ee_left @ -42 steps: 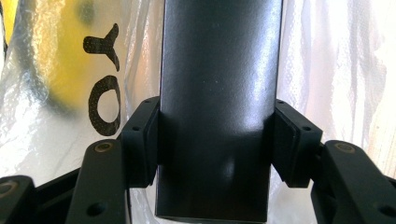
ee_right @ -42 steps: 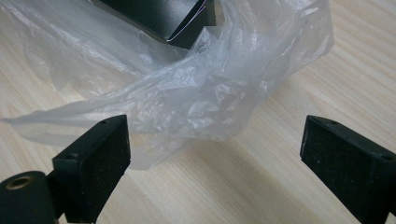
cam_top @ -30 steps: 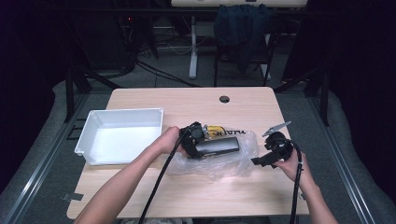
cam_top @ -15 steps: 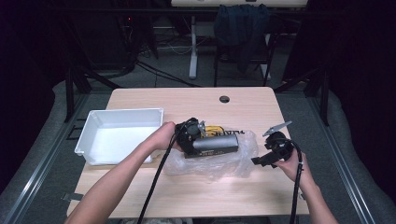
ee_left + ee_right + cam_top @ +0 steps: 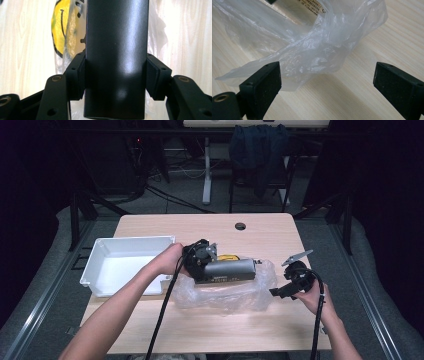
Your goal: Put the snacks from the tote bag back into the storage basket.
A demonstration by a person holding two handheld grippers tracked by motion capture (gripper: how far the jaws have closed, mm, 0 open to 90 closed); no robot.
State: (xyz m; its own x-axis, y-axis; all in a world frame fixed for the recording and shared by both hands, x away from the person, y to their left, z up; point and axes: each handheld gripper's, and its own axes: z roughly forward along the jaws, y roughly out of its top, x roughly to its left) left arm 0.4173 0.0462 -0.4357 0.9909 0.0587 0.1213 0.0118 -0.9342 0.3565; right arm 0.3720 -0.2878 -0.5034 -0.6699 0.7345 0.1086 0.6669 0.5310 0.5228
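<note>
A person at a light wooden desk [image 5: 210,330] works with a hand-held claw in each hand. The left claw [image 5: 200,260] is clamped on a long black box [image 5: 231,270], its two pads pressing the box's opposite sides, as the left gripper view shows at close range [image 5: 115,57]. In the high view the box lies lengthwise, roughly parallel to the desk's front edge, held over a crumpled clear plastic bag [image 5: 227,292] spread on the middle of the desk. A strip of small pale print runs along the box's side facing the camera, too small to read; in the right gripper view a corner of the same print shows through the plastic [image 5: 312,7], also illegible. Just beyond the box sits a yellow object [image 5: 227,257]; the left gripper view shows it partly under the plastic, with a black curved line and a short stroke drawn on it like part of a smiley face [image 5: 61,32].

The right claw [image 5: 290,282] is held at the right edge of the bag, its jaws spread wide and gripping nothing; in the right gripper view the bag's loose edge [image 5: 312,57] lies on the wood between and ahead of the two pads, apart from both.

A white plastic tray [image 5: 102,282] stands at the desk's left end, just beside the left forearm. A dark round cable hole [image 5: 240,226] sits near the desk's far edge
</note>
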